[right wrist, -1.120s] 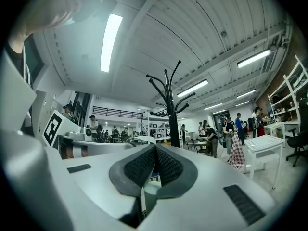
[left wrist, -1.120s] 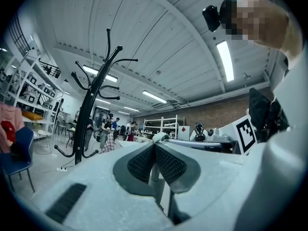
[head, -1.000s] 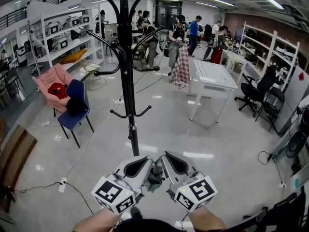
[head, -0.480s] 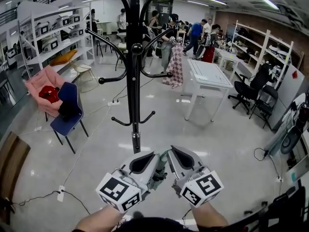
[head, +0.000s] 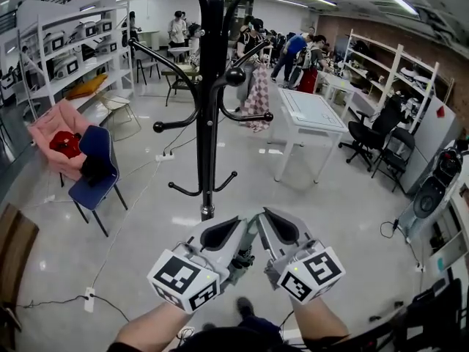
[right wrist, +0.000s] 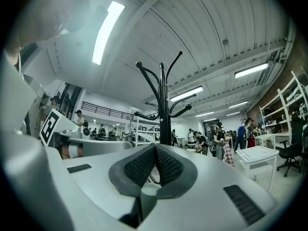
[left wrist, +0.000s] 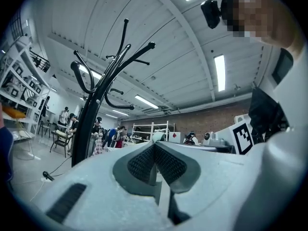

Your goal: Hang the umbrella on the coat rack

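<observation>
Head view: I have the left gripper (head: 240, 221) and the right gripper (head: 264, 213) side by side at the bottom of the frame, their bodies almost touching and both noses pointed at the coat rack (head: 210, 123). A dark, grey-green bundle, the umbrella (head: 240, 260), is wedged in the gap between the two gripper bodies, low down and well short of any hook. The rack's black pole rises straight ahead of me, just beyond the gripper tips. It stands on the floor, well apart from the left edge of the white table (head: 311, 116). A blue chair (head: 99, 163) sits farther off on the rack's other side.

Left gripper view: the ribbed pads (left wrist: 139, 163) are pressed together. A thin pale strip (left wrist: 155, 137) pokes out at their tip, pinched between them. I take it for part of the umbrella. The rack leans up at the left, hooks bare.

Right gripper view: the jaws are closed pad to pad, and I see nothing between them. The rack stands directly past the tip. The table's near corner (right wrist: 257, 155) shows at the right.
</observation>
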### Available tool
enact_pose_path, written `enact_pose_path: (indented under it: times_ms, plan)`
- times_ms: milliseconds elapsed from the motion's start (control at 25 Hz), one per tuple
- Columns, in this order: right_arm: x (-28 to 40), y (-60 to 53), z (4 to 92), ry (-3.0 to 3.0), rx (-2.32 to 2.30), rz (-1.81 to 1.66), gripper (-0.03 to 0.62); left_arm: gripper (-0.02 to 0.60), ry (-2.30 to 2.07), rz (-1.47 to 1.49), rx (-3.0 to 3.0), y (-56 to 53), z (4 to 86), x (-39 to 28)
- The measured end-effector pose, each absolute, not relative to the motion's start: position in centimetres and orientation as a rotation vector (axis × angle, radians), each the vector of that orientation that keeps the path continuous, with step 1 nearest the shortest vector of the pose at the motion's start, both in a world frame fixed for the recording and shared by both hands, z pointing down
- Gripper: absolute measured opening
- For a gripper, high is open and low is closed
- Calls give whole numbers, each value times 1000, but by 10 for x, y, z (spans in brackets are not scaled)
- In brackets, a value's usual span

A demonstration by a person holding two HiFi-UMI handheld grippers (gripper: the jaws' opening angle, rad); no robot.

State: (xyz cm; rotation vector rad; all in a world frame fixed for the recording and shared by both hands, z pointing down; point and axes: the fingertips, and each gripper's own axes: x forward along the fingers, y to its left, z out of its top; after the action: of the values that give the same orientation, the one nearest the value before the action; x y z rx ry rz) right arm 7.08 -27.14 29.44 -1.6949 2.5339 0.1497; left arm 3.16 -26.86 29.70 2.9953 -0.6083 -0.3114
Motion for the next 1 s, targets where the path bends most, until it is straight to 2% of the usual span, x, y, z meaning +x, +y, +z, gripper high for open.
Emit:
enact_pose_path:
  times_ms: [1000]
  plan:
    - [124, -350, 230, 2590, -1477, 353, 9, 9, -777, -400, 3052, -344, 232, 87]
